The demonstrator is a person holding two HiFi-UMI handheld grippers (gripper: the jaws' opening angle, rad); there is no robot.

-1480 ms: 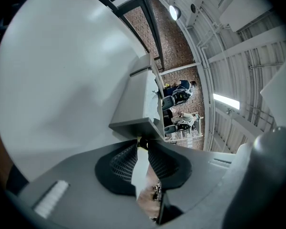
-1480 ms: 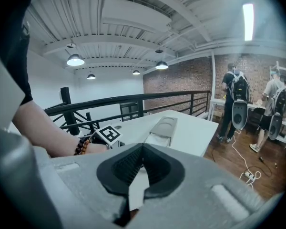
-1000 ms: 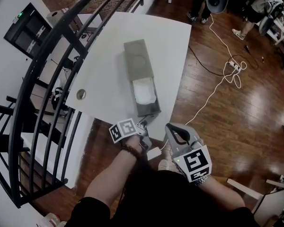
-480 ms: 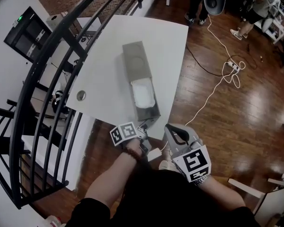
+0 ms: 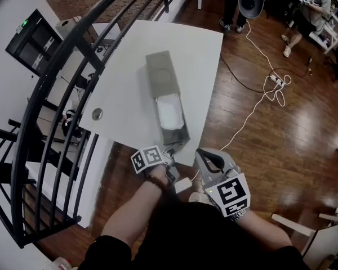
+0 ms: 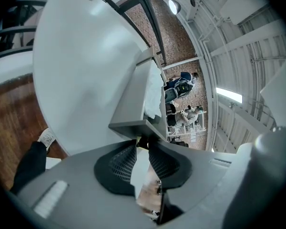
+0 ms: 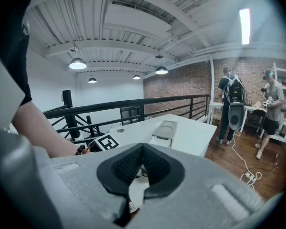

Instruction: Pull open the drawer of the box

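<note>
A long grey box [image 5: 160, 75] lies on the white table [image 5: 197, 55]. Its drawer [image 5: 173, 129] is pulled out toward me and shows white contents [image 5: 170, 110]. My left gripper [image 5: 172, 148] is at the drawer's front end. In the left gripper view its jaws [image 6: 142, 144] pinch a small dark pull [image 6: 142, 140] under the drawer's front; they have just been opening slightly. My right gripper [image 5: 203, 154] hangs off the table's near edge, to the right of the drawer. Its jaws [image 7: 143, 149] are shut with nothing between them. The box [image 7: 166, 128] also shows in the right gripper view.
A black metal railing [image 5: 56, 83] curves along the table's left side. There is a round cable hole [image 5: 96, 113] near the table's left edge. A white cable and power strip [image 5: 276, 80] lie on the wooden floor at right, with people standing beyond.
Box, drawer and both grippers keep their places; only the head view shifts slightly. A person at the far right has stepped along the floor.
</note>
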